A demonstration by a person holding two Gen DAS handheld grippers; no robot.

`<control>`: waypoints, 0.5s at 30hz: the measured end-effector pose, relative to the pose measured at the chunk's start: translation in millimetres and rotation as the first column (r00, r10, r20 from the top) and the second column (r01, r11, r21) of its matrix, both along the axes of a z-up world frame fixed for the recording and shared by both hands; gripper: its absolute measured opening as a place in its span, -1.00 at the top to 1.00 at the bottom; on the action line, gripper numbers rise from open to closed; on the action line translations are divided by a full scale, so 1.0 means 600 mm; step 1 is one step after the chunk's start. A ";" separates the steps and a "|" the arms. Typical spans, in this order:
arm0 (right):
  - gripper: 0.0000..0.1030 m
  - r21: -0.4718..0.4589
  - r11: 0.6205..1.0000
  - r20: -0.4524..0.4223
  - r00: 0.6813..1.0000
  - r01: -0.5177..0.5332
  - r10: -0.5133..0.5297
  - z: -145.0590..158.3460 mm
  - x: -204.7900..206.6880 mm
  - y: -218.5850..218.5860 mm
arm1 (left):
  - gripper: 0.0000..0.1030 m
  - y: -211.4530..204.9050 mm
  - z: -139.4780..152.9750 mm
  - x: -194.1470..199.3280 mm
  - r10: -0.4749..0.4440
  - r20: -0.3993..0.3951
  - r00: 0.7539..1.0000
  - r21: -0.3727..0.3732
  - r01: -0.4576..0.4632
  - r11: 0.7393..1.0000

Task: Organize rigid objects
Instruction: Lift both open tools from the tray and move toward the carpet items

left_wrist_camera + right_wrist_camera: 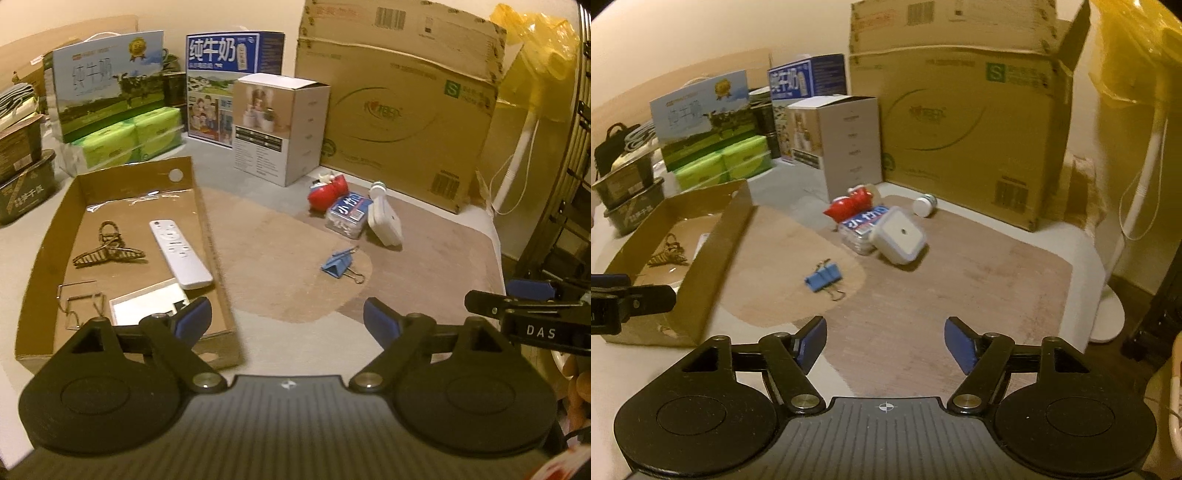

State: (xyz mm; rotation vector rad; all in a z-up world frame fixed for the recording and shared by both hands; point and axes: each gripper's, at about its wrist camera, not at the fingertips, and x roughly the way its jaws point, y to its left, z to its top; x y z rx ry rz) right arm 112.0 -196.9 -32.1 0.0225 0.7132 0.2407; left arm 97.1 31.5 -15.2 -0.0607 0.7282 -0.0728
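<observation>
A shallow cardboard tray [207,221] [701,273] lies at the left. It holds a white remote [179,251], a striped hair claw [105,251] [666,254], a wire clip [79,306] and a white flat box [147,304]. On the brown mat lie a blue binder clip [338,266] [823,278], a clear cotton-swab box [347,218] [858,229], a white square container [386,225] [899,236], a red object [327,194] [849,206] and a small white bottle [377,189] [923,205]. My left gripper [286,319] is open and empty over the tray's near right corner. My right gripper [884,343] is open and empty above the mat.
Large cardboard boxes [399,103] stand at the back. A white product box [280,125], milk cartons [229,81] and green tissue packs [129,142] line the back left. A white fan stand [1123,258] rises at the right, where the table edge drops off.
</observation>
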 end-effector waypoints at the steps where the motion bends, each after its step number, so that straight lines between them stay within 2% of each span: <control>1: -0.38 0.001 1.000 0.000 1.000 0.003 -0.003 -0.001 -0.001 -0.004 | -0.70 -0.004 -0.001 0.003 0.000 -0.002 1.000 0.001 0.000 1.000; 15: -0.42 0.002 1.000 -0.023 0.999 0.029 -0.029 -0.026 0.027 -0.056 | -0.70 -0.060 -0.034 0.045 -0.018 -0.026 1.000 0.000 0.018 1.000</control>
